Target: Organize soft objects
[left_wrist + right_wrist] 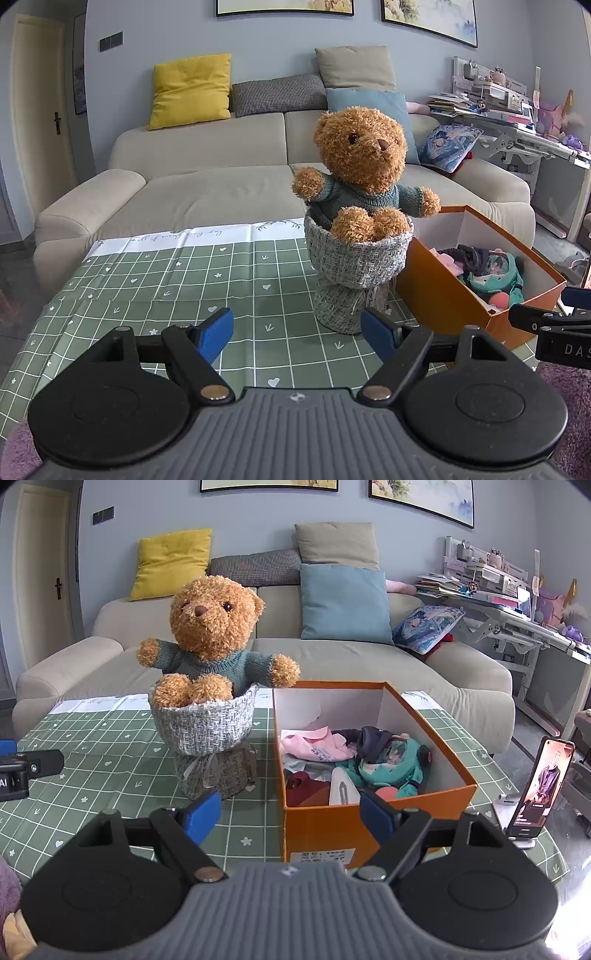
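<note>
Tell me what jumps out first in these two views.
A brown teddy bear in a green sweater sits upright in a grey woven wrap on the checked tablecloth, mid-table. Right beside it stands an open orange box with soft toys and clothes piled inside. Behind both runs a beige sofa with a yellow cushion.

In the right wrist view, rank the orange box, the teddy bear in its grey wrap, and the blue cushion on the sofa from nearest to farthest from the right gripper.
From the right gripper:
1. Orange box, directly ahead, its front wall between the open fingers.
2. Teddy bear, ahead to the left, standing in its grey wrap on the table.
3. Blue cushion, far back on the sofa, slightly right.
</note>
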The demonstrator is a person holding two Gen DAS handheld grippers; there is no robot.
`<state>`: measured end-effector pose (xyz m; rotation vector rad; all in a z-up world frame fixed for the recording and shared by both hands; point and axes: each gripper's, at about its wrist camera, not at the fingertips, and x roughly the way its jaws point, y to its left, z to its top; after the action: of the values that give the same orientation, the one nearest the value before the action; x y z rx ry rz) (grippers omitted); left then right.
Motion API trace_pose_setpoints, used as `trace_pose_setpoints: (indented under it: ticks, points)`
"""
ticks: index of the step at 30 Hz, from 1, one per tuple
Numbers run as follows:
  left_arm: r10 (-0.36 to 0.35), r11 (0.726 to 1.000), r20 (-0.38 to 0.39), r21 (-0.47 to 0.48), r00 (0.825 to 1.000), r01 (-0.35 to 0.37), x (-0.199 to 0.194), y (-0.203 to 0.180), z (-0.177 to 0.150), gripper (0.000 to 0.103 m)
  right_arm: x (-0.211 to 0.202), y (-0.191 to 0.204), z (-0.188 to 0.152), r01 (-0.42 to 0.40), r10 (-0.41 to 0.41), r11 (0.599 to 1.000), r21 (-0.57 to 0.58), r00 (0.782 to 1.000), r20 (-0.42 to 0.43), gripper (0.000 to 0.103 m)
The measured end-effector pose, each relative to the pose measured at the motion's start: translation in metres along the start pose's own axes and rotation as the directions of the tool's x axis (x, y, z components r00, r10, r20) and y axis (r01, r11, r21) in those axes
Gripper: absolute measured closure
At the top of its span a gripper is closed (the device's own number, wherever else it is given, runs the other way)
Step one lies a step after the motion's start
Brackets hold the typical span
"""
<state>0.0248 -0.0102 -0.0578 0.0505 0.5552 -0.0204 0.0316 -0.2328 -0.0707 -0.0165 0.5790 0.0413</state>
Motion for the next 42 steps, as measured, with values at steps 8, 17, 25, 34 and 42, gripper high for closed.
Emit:
trace_pose_setpoints:
  ticks: [8,17,25,34,42]
  points:
    - [-0.003,1.0,-0.015,-0.007,1.0,0.003,0.0004,0.0003,-0.0013,0.011,0.0,0.0002,-0.0002,0.003,-0.003,1.0,-0.002,1.0,0.0,0.022]
    - [-0.004,1.0,-0.02,-0.008,1.0,0.004,0.0006,0.0005,-0.0019,0.011,-0.0001,-0.0008,0.0,0.006,-0.006,1.0,0.001,1.0,0.0,0.022]
    - [-0.002,1.0,-0.023,-0.01,1.0,0.002,0.001,0.0007,-0.0021,0.011,0.0,-0.0009,0.0001,0.009,-0.009,1.0,0.003,1.0,0.001,0.022]
    - [0.005,1.0,-0.03,-0.011,1.0,-0.006,0.0024,0.0034,-0.003,0.011,-0.0007,-0.0013,0.0001,0.011,-0.011,1.0,0.007,1.0,0.001,0.022]
    - [0.005,1.0,-0.03,-0.012,1.0,-0.005,0.002,0.0042,-0.0028,0.011,-0.0004,-0.0012,0.0002,0.012,-0.012,1.0,0.008,1.0,-0.001,0.022]
